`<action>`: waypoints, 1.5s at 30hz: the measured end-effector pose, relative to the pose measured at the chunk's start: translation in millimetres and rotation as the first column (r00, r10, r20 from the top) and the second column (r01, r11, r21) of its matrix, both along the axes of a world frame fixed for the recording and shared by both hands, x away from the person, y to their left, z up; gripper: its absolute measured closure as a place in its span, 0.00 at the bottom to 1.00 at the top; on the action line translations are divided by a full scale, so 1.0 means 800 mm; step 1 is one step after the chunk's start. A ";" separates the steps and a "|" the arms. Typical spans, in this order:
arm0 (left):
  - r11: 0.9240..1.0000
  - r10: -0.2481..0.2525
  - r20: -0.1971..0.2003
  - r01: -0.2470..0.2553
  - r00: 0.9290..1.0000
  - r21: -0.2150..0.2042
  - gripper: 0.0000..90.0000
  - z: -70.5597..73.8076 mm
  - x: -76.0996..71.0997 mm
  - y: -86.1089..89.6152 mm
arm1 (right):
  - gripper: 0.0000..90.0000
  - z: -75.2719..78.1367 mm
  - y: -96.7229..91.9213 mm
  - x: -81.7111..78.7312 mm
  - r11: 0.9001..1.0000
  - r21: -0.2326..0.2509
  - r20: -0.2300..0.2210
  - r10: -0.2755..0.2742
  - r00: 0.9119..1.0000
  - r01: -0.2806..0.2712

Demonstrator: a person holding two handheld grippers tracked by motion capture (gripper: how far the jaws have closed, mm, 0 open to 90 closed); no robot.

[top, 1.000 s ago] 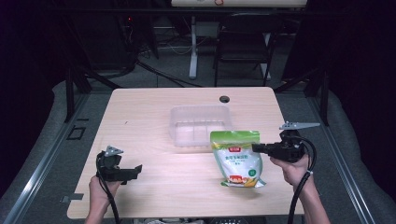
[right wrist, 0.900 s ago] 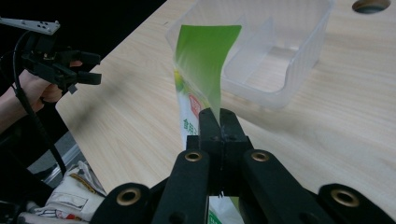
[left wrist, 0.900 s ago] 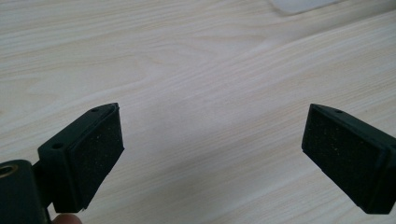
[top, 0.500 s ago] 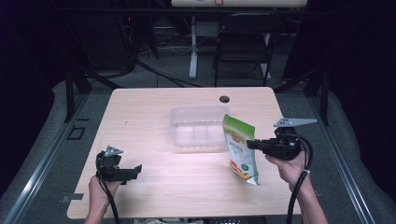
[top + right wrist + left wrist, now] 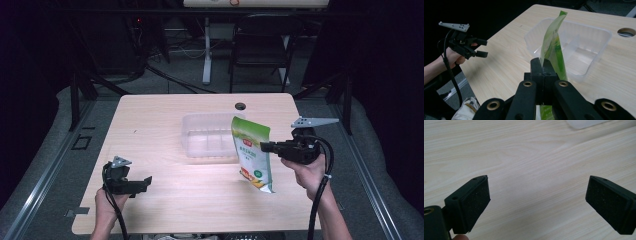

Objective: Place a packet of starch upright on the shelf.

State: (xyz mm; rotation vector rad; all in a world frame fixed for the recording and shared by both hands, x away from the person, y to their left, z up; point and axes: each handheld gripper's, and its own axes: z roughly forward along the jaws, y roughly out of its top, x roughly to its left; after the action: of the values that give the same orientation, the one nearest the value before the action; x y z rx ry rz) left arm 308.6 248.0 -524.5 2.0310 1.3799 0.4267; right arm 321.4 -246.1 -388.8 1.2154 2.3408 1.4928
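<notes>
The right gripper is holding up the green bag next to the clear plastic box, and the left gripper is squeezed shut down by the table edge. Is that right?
Almost. The left gripper is not shut: the left gripper view shows its jaws wide apart over bare table. The rest holds: in the high view, the right gripper holds the green bag up beside the clear plastic box.

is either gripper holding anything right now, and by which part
The right gripper is shut on the green printed plastic pouch, pinching its side edge. The left gripper is open, holding nothing.
</notes>
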 end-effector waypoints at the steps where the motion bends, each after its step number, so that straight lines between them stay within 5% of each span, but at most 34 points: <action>1: 1.000 0.000 0.001 0.000 1.000 0.000 0.06 0.000 0.000 0.000 | 1.00 0.002 0.002 0.001 1.000 0.005 0.003 -0.002 1.000 0.002; 27: 1.000 -0.008 -0.003 0.008 1.000 -0.004 0.06 -0.001 0.001 0.000 | 1.00 0.045 0.034 0.066 0.998 -0.038 0.055 -0.043 0.998 0.045; 45: 1.000 -0.014 -0.002 0.014 1.000 -0.015 0.06 -0.001 0.000 0.000 | 1.00 0.040 0.048 0.109 0.995 -0.054 0.059 -0.076 0.995 0.079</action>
State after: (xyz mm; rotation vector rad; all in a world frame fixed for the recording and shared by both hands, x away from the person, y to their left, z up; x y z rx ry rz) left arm 308.9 248.4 -525.4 2.0282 1.3659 0.4073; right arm 408.8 -207.7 -357.0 1.2187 2.2563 1.4082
